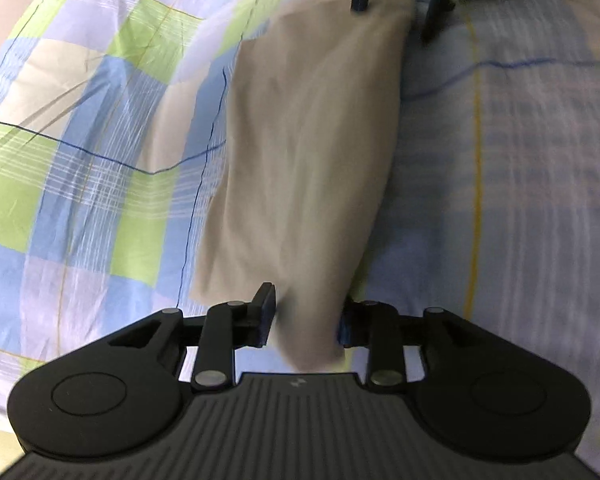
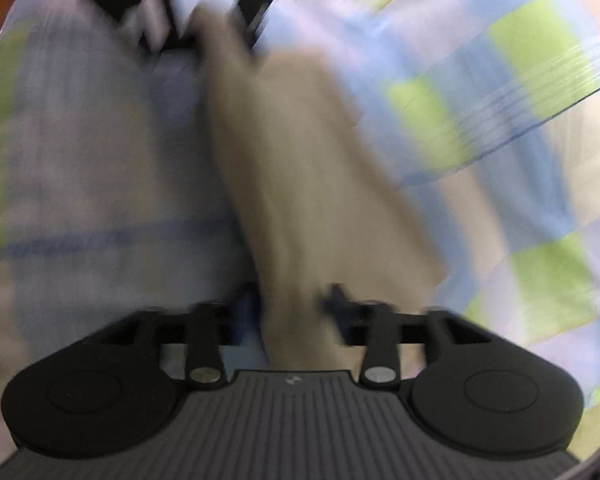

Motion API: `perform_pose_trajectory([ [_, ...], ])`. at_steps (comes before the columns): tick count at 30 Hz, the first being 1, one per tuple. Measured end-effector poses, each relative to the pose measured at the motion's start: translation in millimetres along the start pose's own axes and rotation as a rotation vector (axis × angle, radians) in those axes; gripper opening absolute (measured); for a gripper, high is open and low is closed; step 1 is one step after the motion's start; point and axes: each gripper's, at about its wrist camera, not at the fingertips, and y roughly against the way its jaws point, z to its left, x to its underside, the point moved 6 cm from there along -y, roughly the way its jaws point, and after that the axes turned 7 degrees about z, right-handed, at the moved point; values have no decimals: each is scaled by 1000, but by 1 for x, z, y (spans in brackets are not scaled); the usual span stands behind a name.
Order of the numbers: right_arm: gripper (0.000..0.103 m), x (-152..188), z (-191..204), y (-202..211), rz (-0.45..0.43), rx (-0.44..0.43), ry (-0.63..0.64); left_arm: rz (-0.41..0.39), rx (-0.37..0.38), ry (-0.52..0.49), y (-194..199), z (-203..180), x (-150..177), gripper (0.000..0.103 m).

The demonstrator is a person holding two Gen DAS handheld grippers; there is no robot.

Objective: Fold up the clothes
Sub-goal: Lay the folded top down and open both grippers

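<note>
Beige cloth (image 1: 304, 152), light & floppy, hangs stretched over the bed (image 1: 80, 128) btwn both grippers, its ends between half-spread jaws of left gripper (image 1: 306, 322) & right gripper (image 2: 296, 312); best gripped at corners.

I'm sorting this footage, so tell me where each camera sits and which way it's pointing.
Left wrist: rides the left claw, looking down along the beige cloth on the checked bedsheet; the right claw shows at the far end.
Right wrist: rides the right claw, looking back along the same cloth; blurred, with the left claw at top.
Shared: cloth, bedsheet, both claws facing each other.
</note>
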Motion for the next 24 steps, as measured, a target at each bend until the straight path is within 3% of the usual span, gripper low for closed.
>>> perform_pose_trajectory([
  [1,40,2,-2,6,-4,-26,-38,4,12,27,14,7,8,44],
  [3,35,7,-23,27,-37,-111,-231,27,22,104,32,17,19,45],
  [6,26,12,-60,47,-119,-217,-533,80,79,385,47,42,18,44],
  [8,22,5,-81,44,-176,-292,-694,56,126,591,55,58,3,44],
  [12,18,-2,-91,25,-228,-416,-881,64,146,742,48,54,-12,43],
  [14,15,-6,-84,14,-236,-471,-907,86,226,810,26,38,-13,43],
  [16,14,-5,-69,-3,-181,-456,-865,126,246,829,-4,27,-11,43],
  [18,10,-3,-54,-24,-101,-421,-792,112,239,845,-8,26,-9,44],
  [22,11,-4,-54,-4,-149,-366,-738,30,189,898,12,36,-5,45],
  [24,11,-4,-52,6,-180,-378,-725,69,208,893,5,28,0,47],
])
